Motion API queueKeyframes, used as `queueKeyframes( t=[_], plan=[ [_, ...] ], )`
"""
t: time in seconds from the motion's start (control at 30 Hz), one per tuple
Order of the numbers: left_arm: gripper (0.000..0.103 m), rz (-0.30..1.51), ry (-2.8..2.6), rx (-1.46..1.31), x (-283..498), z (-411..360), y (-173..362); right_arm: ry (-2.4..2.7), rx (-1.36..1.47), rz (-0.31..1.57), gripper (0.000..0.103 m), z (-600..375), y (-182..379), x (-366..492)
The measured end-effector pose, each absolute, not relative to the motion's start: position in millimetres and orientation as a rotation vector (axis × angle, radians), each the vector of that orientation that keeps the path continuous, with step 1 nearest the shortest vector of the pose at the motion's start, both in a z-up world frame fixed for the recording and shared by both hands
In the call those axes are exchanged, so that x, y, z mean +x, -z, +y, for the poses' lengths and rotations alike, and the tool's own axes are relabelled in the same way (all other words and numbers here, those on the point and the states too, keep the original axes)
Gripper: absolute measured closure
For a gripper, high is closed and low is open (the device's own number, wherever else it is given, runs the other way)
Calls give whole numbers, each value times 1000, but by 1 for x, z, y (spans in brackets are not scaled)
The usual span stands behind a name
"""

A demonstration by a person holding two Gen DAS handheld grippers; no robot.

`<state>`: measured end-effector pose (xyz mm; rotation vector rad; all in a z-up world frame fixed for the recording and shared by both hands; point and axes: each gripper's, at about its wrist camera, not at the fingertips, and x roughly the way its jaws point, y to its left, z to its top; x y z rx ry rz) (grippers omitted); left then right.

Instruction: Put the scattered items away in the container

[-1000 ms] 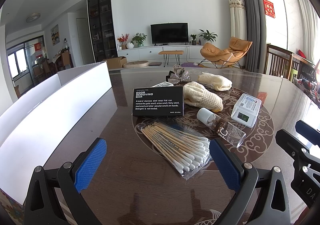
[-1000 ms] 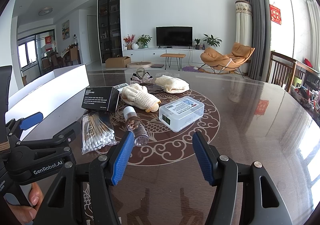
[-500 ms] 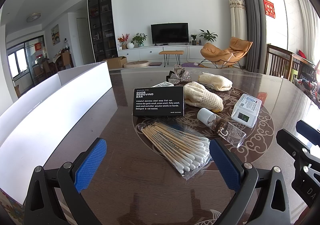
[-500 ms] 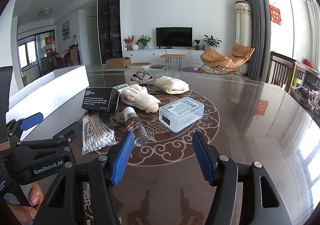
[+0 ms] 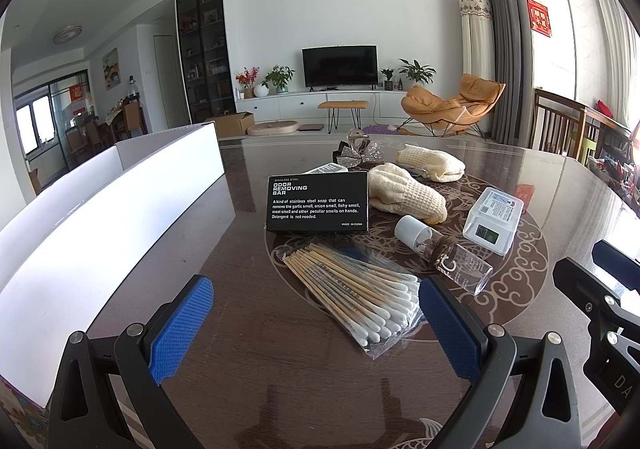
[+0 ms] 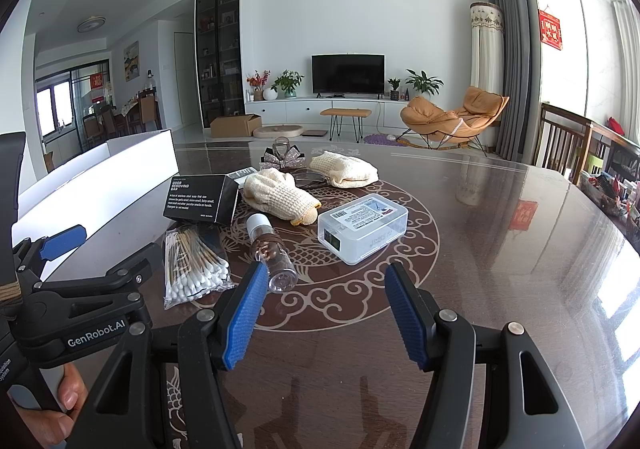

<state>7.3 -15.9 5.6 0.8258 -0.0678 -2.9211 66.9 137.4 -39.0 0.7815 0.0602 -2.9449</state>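
Scattered on the dark table lie a bag of cotton swabs (image 5: 352,297) (image 6: 194,269), a black soap box (image 5: 318,203) (image 6: 200,199), a small clear bottle (image 5: 444,253) (image 6: 270,249), a clear plastic case (image 5: 494,219) (image 6: 362,227), two cream knitted mitts (image 5: 406,195) (image 6: 280,195) and a silver bow (image 5: 360,155). A long white container (image 5: 100,217) (image 6: 100,185) stands at the left. My left gripper (image 5: 316,323) is open, the swabs just beyond its right finger. My right gripper (image 6: 326,313) is open and empty, short of the bottle and case.
The table (image 6: 500,249) is glossy brown with a round pale ornament (image 6: 340,297) under the items. A hand (image 6: 52,409) holds the left gripper's body at the lower left of the right wrist view. Wooden chairs (image 6: 568,153) stand past the table's right edge.
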Motion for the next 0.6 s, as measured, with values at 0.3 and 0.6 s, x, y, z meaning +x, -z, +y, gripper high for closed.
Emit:
queueKeyframes(
  t=[0.3, 0.6],
  plan=[
    [0, -68, 2921, 826, 7, -16, -6, 2947, 779, 66, 41, 137, 39, 67],
    [0, -68, 2921, 826, 7, -16, -6, 2948, 778, 71, 41, 137, 39, 67]
  ],
)
